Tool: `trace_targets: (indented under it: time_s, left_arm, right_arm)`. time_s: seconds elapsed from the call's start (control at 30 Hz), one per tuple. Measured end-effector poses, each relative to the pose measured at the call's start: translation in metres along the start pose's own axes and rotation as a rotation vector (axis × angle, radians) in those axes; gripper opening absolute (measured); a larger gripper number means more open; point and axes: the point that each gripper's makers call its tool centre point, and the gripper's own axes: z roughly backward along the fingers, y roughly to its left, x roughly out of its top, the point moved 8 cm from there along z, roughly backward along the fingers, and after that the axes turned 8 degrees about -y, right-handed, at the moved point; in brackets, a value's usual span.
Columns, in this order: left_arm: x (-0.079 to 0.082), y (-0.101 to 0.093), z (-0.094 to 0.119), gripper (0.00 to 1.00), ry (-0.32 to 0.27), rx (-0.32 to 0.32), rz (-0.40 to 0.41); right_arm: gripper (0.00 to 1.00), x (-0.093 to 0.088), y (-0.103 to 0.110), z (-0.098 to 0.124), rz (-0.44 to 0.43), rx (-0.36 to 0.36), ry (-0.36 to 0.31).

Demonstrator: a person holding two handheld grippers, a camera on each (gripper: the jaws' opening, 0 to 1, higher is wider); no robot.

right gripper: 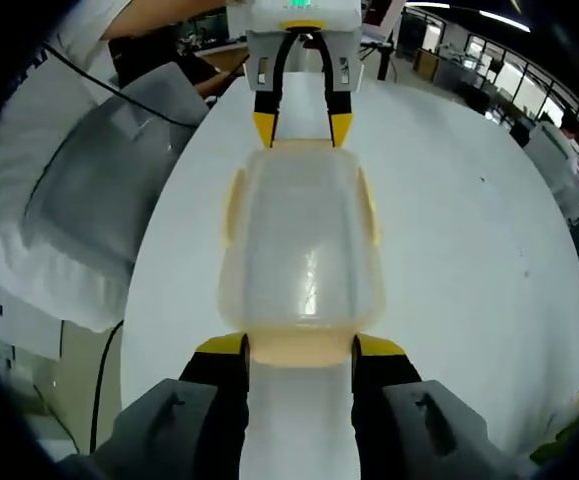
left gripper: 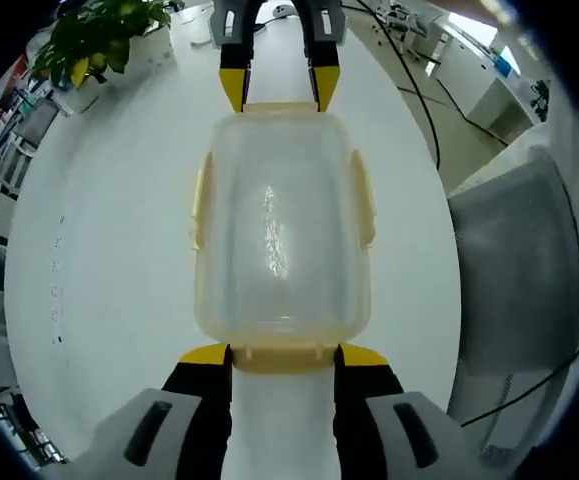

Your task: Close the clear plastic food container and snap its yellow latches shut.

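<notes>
Left gripper (left gripper: 281,352) sat at the near short end of the clear container (left gripper: 282,225), jaws spread wide, tips against the end latch (left gripper: 281,356); right gripper (right gripper: 300,345) mirrored it at the opposite end, equally parted, gripping nothing. Container lay in the middle of the white table (left gripper: 109,250), lid seated on top, yellow side latches (left gripper: 365,195) looking flared outward, not snapped. Thin plastic like that should be light, slick and a bit flexible, so pressing each latch at its hinge edge seemed the call. Potted plant (left gripper: 99,35) stood at the far edge; grey chair (left gripper: 524,250) beside the table, office desks beyond.
</notes>
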Motion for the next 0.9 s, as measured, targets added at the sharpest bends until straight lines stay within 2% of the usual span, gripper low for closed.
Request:
trace_targets:
  time_s: [0.53, 0.63, 0.7, 0.73, 0.77, 0.8, 0.83, 0.87, 0.9]
  left_arm:
    - [0.001, -0.005, -0.002, 0.34, -0.003, -0.001, -0.001]
    - [-0.001, -0.004, -0.001, 0.34, -0.014, 0.017, -0.041]
    - [-0.004, -0.005, 0.0, 0.32, -0.007, 0.022, -0.04]
    - [-0.008, -0.005, 0.003, 0.28, 0.013, 0.025, -0.032]
    - [-0.011, -0.005, 0.004, 0.22, 0.02, 0.024, -0.029]
    - [-0.014, -0.005, 0.006, 0.2, 0.021, 0.026, -0.023]
    - [-0.017, -0.004, 0.008, 0.22, 0.02, 0.032, -0.01]
    - [-0.022, -0.003, 0.011, 0.24, 0.015, 0.051, 0.04]
    - [-0.025, -0.003, 0.013, 0.24, 0.015, 0.054, 0.072]
  right_arm:
    - [0.37, -0.006, 0.002, -0.002, -0.016, -0.005, -0.003]
    - [0.36, -0.01, 0.003, -0.003, -0.047, 0.001, 0.023]
    - [0.25, -0.017, 0.003, -0.004, -0.06, 0.002, 0.066]
    - [0.17, -0.025, 0.003, -0.003, -0.08, 0.002, 0.11]
    - [0.12, -0.028, 0.003, -0.003, -0.098, -0.005, 0.12]
    - [0.14, -0.03, 0.003, -0.005, -0.119, -0.02, 0.106]
    - [0.21, -0.032, 0.003, -0.006, -0.143, -0.035, 0.09]
    - [0.33, -0.034, 0.003, -0.005, -0.174, -0.04, 0.072]
    - [0.41, -0.035, 0.003, -0.004, -0.198, -0.048, 0.063]
